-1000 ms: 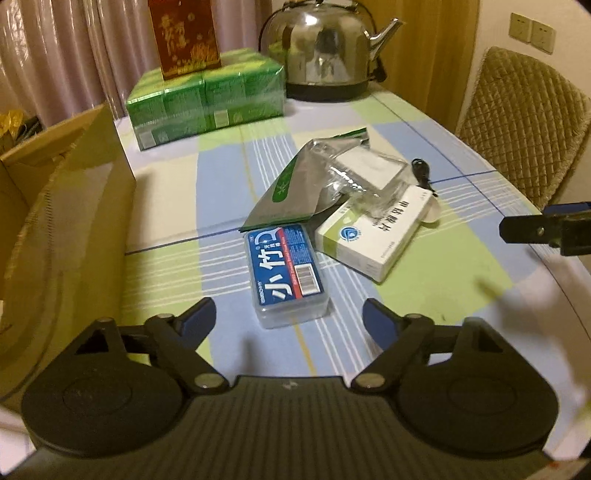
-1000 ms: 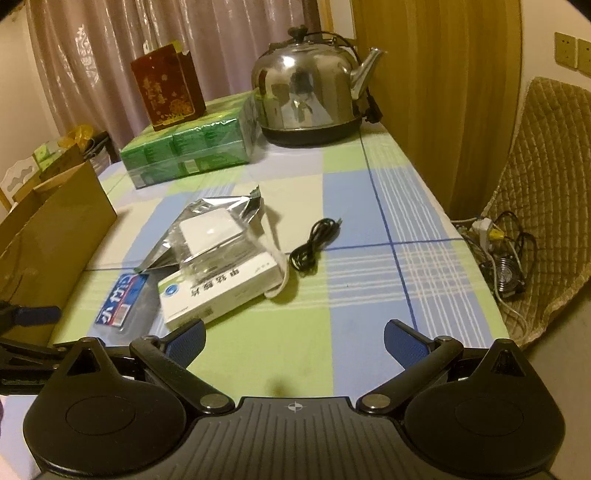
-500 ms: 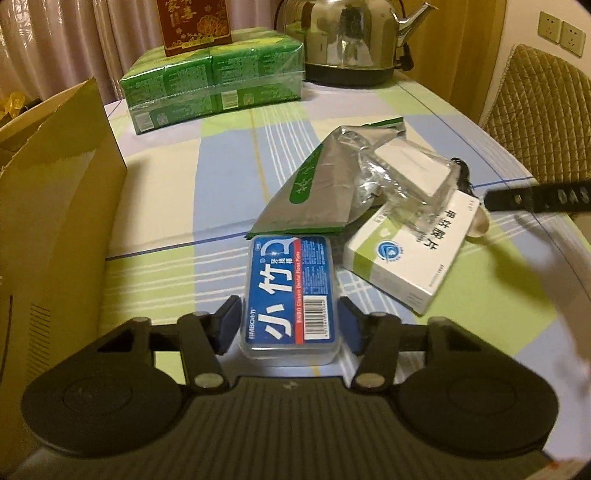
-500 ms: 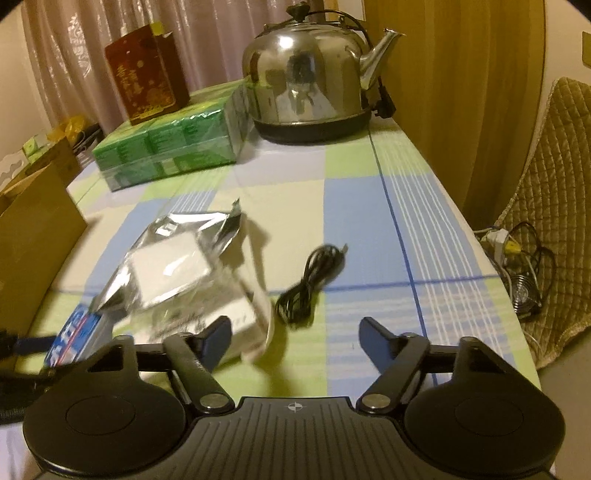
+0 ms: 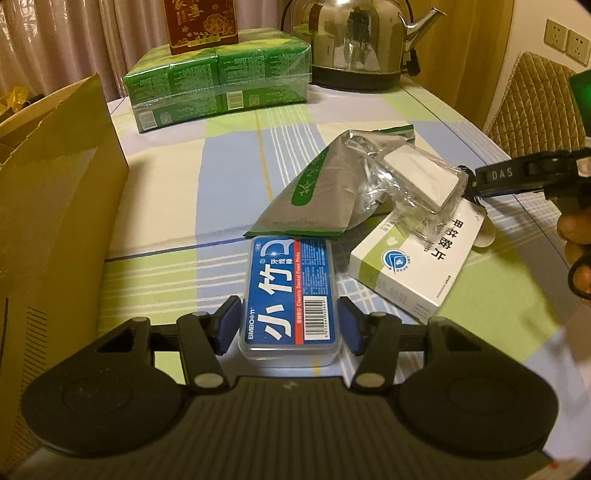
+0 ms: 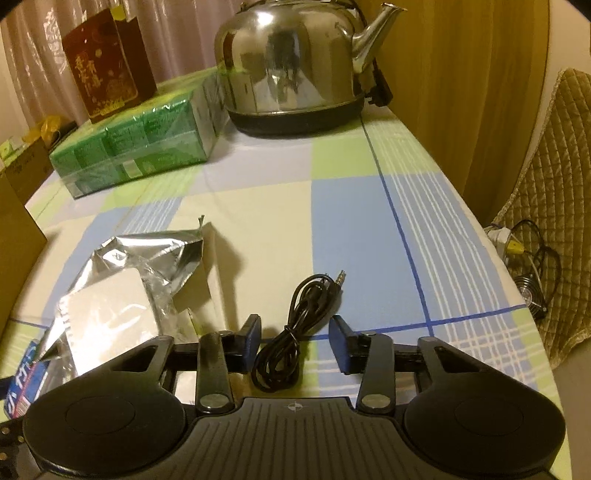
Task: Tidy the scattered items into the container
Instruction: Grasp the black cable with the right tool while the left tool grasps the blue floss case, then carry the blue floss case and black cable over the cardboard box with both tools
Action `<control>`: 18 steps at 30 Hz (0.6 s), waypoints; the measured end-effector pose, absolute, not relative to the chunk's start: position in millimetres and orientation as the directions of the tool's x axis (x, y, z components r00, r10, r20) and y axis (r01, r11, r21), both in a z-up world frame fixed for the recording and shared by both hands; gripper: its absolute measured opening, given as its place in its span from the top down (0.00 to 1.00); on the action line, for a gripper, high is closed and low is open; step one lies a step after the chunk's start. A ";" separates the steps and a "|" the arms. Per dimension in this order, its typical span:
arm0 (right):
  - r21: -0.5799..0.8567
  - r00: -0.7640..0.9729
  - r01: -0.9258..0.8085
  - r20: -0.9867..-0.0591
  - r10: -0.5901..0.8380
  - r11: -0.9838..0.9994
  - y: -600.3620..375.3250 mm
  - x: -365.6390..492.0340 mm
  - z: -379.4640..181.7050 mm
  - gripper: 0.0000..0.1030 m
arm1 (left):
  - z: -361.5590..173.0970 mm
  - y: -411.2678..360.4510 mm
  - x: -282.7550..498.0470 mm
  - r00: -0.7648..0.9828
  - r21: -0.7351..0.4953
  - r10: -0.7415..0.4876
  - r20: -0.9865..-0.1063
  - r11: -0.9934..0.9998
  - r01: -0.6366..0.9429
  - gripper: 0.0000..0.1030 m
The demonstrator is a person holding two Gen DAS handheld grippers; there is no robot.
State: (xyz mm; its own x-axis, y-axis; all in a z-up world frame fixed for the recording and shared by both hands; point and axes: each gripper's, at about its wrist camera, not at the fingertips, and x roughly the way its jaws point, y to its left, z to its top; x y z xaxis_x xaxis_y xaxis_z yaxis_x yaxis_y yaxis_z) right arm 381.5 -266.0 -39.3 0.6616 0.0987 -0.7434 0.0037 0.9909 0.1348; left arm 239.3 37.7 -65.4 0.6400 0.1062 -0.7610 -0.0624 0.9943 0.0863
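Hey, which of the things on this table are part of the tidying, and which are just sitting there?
For the job: dental floss box, white medicine box, foil pouch, clear-bagged white block, black cable, cardboard box as container.
Just lying about: steel kettle, green shrink-wrapped pack, red carton on it, padded chair.

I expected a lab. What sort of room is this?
Most likely a home dining area: a table under a checked cloth, a steel kettle at its far end, a cushioned chair beside it, and curtains behind.
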 end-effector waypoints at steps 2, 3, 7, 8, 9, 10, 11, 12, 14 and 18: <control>0.121 0.662 0.002 -0.744 0.090 0.993 -266.6 376.8 -39.3 0.88 | -66.8 38.0 239.8 0.637 0.085 0.105 -0.764 0.994 -0.061 0.50; 0.117 0.661 0.000 -0.746 0.088 0.993 -266.7 373.6 -39.1 0.88 | -67.6 37.9 239.6 0.635 0.086 0.105 -0.766 0.994 -0.061 0.50; 0.106 0.652 -0.008 -0.754 0.085 0.994 -269.2 344.2 -35.0 0.88 | -67.6 35.4 229.6 0.628 0.090 0.106 -0.771 0.994 -0.057 0.50; 0.111 0.649 -0.008 -0.756 0.090 0.994 -269.5 333.2 -33.9 0.88 | -67.1 34.6 224.8 0.625 0.088 0.106 -0.773 0.994 -0.060 0.50; 0.121 0.643 -0.006 -0.760 0.097 0.993 -270.0 319.8 -33.4 0.88 | -66.6 33.5 218.7 0.623 0.086 0.107 -0.775 0.994 -0.064 0.50; 0.126 0.637 -0.006 -0.764 0.101 0.992 -269.3 308.3 -32.9 0.88 | -66.2 31.9 210.8 0.620 0.085 0.108 -0.777 0.994 -0.066 0.50; 0.135 0.634 -0.005 -0.766 0.107 0.991 -268.5 293.9 -32.4 0.88 | -65.8 30.1 202.8 0.618 0.084 0.107 -0.779 0.994 -0.067 0.50; 0.148 0.630 -0.001 -0.768 0.116 0.989 -267.0 280.5 -31.7 0.88 | -65.5 27.8 193.1 0.616 0.082 0.105 -0.780 0.995 -0.065 0.50; 0.170 0.623 0.002 -0.771 0.132 0.985 -260.9 251.1 -31.0 0.88 | -64.8 22.2 172.8 0.612 0.083 0.101 -0.784 0.995 -0.058 0.50; 0.196 0.609 -0.034 -0.773 0.176 0.980 -234.1 206.3 -27.5 0.88 | -63.4 12.7 137.6 0.599 0.080 0.102 -0.794 0.995 -0.063 0.50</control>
